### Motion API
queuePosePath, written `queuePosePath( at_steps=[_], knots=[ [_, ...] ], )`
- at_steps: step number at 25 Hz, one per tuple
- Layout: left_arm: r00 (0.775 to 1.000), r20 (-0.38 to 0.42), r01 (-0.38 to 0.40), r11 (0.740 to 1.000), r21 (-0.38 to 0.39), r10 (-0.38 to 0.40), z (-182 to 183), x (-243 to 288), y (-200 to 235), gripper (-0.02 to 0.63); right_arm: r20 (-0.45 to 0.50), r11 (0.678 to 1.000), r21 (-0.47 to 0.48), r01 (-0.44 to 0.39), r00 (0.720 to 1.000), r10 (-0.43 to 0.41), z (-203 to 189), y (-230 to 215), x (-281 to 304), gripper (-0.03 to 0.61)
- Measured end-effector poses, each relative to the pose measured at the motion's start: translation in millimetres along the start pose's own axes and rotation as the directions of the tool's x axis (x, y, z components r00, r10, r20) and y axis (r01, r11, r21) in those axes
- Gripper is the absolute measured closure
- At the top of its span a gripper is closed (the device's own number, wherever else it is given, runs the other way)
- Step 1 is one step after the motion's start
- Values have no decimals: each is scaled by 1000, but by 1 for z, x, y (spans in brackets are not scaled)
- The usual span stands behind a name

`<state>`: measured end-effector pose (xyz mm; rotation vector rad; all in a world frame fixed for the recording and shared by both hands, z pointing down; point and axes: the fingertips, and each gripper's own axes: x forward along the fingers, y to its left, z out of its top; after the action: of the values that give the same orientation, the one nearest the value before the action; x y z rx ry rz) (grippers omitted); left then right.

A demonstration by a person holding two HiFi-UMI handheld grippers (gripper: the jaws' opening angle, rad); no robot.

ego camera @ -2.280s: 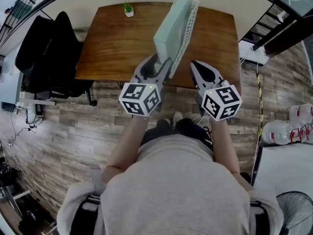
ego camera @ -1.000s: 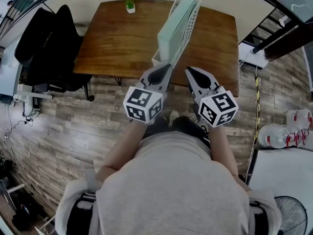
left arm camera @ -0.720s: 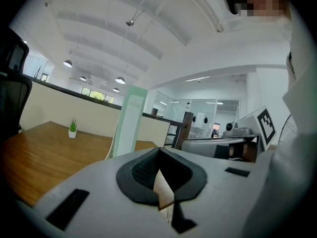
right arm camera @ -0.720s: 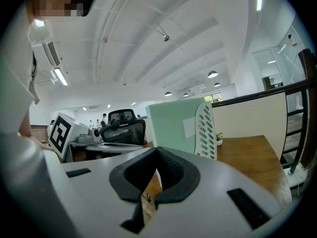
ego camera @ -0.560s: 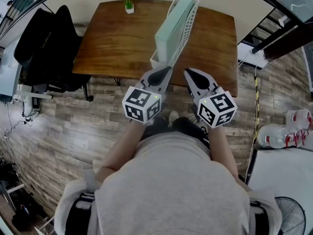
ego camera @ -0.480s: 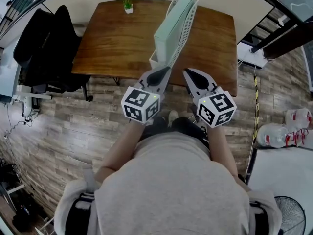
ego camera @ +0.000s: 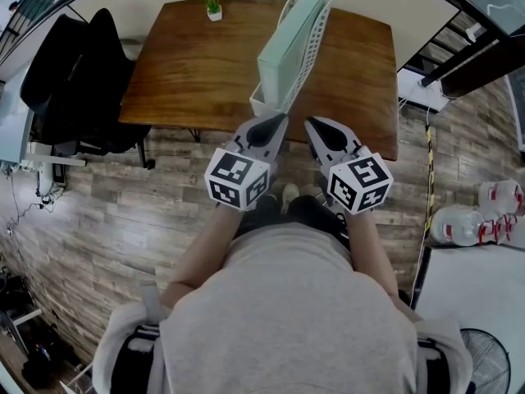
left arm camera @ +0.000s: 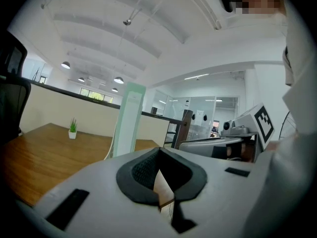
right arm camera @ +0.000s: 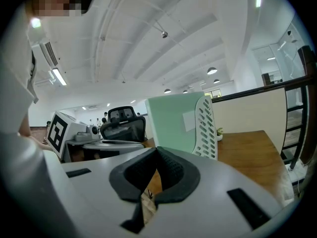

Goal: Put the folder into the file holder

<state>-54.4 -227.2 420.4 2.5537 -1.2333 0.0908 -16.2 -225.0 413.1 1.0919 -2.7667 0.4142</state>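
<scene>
I see the green folder (ego camera: 283, 43) standing up inside the white file holder (ego camera: 318, 31). The holder sits on the brown table (ego camera: 189, 72), close to the edge nearest me. So I think the main job looks done.

My left gripper (ego camera: 273, 121) is squeezed shut, and it has nothing in it. My right gripper (ego camera: 315, 126) is squeezed shut too, and it is also empty. Both are just in front of the table edge, side by side. Neither one touches the holder or the folder.

I think the step now is just to stay clear. To do it well, I would keep both grippers closed so no tip can catch in the little holes in the holder's wall. I would keep them low and on my side of the table edge. The holder is tall and thin, so I guess one bump could tip it over. The small plant (ego camera: 213, 9) is far back on the table, so it is not in my way.
</scene>
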Motion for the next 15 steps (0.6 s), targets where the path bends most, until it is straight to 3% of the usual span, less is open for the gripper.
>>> queuePosePath(
  at_steps=[15],
  knots=[
    [1000,-31,-6,999,-41,4,-9,2,10,601,-5,999,-33,9,1000,-9,-1,-3,2,569]
  ],
)
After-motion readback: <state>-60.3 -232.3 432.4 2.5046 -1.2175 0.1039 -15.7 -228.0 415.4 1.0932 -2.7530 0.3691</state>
